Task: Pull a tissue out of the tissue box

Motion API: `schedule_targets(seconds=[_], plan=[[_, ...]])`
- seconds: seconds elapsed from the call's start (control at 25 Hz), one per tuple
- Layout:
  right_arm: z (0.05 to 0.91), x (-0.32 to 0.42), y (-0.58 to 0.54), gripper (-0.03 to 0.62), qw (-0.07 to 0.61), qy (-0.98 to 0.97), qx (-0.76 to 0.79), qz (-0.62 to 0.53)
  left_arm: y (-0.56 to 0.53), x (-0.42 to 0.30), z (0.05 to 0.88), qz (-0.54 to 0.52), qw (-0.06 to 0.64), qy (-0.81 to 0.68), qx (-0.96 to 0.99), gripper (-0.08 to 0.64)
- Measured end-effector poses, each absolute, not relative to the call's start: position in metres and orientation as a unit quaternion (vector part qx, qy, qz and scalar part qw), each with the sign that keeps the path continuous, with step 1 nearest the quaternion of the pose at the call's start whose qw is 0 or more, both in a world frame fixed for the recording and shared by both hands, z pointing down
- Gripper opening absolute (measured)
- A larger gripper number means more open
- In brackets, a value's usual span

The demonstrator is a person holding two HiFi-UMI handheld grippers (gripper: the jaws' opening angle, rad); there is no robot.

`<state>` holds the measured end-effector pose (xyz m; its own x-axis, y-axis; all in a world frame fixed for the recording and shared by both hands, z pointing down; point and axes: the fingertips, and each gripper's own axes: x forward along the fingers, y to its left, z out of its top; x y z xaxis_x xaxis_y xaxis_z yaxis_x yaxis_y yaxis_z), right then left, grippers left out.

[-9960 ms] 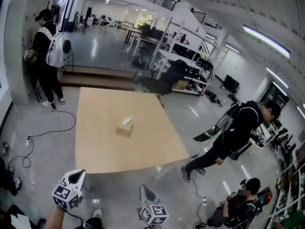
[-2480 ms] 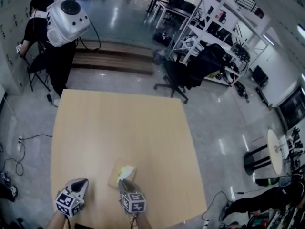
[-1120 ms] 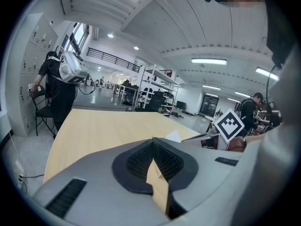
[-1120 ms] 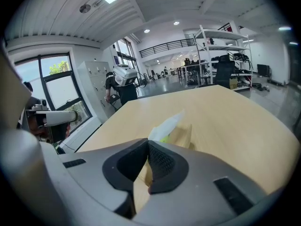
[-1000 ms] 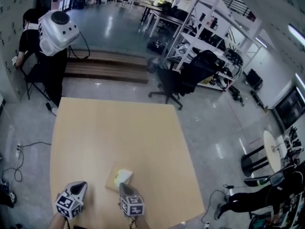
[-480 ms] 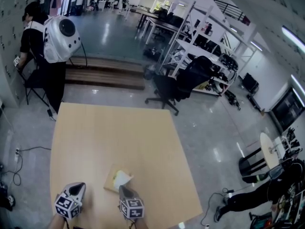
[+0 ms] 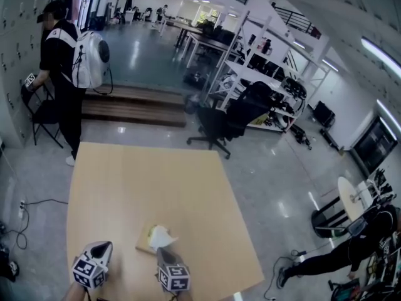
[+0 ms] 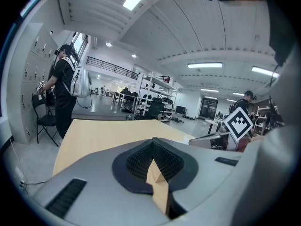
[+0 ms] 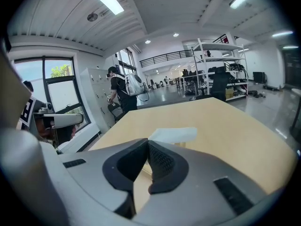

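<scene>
A pale wooden table (image 7: 144,174) fills the lower half of the head view in an open workshop. Two hand-held grippers sit low over its near edge. The left gripper (image 7: 103,248) hangs over bare wood to the left of the box, its jaws pressed together at the tips with nothing between them. The right gripper (image 7: 162,251) points at the box from just in front, its jaws clamped together, with one edge of the tissue caught at their tips. The tissue box (image 7: 145,244) is flat and tan, close in colour to the tabletop. It rests near the table's near edge, turned at an angle to it. From its top opening a white tissue (image 7: 161,235) stands crumpled, stretching towards the right gripper's tips.
</scene>
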<state>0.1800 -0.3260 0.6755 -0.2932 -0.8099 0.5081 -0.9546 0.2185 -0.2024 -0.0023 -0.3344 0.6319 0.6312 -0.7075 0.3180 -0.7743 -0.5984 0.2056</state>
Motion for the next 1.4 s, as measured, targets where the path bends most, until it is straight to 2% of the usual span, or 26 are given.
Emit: schedule_targets(seconds=[0.64, 1.4], plan=[[0.624, 0.189, -0.288, 0.003, 0.104, -0.760, 0.607, 0.208, -0.305, -0.011, 0.611, 0.082, 0.147, -0.413, 0.895, 0.008], [0.562, 0.190, -0.207, 0.003, 0.040, -0.765, 0.628, 0.138, -0.249, -0.024, 0.552, 0.042, 0.094, -0.413, 0.905, 0.008]])
